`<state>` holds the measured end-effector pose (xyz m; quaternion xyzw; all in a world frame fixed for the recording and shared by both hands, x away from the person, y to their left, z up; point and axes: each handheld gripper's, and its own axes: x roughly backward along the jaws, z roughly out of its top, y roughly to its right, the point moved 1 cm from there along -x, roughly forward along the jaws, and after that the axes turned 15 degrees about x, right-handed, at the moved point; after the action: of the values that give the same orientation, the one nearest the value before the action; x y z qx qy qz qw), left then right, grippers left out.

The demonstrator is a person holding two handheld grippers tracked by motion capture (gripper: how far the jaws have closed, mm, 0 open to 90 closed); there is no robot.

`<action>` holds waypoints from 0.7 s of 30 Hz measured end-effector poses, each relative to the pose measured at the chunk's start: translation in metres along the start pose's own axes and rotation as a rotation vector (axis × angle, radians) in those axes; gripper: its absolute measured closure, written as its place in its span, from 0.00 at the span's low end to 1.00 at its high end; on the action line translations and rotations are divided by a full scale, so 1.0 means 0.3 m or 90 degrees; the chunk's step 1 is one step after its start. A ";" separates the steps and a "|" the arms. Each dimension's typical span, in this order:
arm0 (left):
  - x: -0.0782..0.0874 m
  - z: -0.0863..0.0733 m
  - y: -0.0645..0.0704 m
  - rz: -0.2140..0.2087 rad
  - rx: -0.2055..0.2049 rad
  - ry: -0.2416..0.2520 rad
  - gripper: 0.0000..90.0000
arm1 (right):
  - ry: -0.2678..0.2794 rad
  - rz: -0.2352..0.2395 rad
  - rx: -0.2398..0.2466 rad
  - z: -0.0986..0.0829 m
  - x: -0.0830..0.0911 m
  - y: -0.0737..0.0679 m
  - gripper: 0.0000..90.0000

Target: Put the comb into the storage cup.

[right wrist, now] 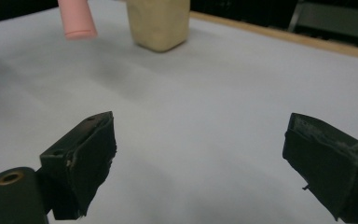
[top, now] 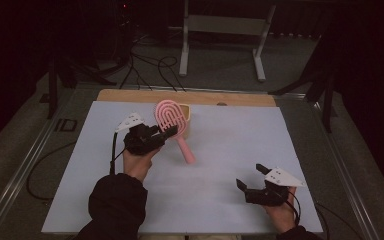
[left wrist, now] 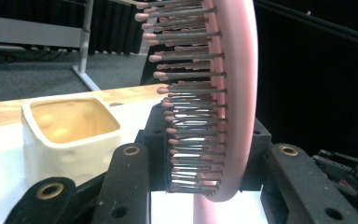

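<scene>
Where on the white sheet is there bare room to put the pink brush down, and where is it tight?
Open white sheet lies between the cream cup and the right hand-held gripper, jaws apart and empty, plus the whole right half. The near-left corner beside the sleeve is also bare. It is crowded at the back centre-left, where the left hand-held gripper grips the pink brush beside the cup.

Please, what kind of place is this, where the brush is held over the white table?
Probably a lab or studio for recording, not a home. The white sheet lies on a table ringed by dark curtains, loose cables run over grey carpet, and a metal stand is behind. The left claw holds a pink brush.
</scene>
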<state>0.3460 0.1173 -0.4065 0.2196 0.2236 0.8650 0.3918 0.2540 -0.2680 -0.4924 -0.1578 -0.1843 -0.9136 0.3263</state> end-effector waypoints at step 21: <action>0.030 0.057 -0.011 0.022 -0.014 0.016 0.72 | 0.002 -0.044 0.004 -0.043 0.000 0.001 0.10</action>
<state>0.3520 0.1298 -0.3927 0.2084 0.2149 0.8768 0.3763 0.2518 -0.2738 -0.5035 -0.1485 -0.1922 -0.9241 0.2951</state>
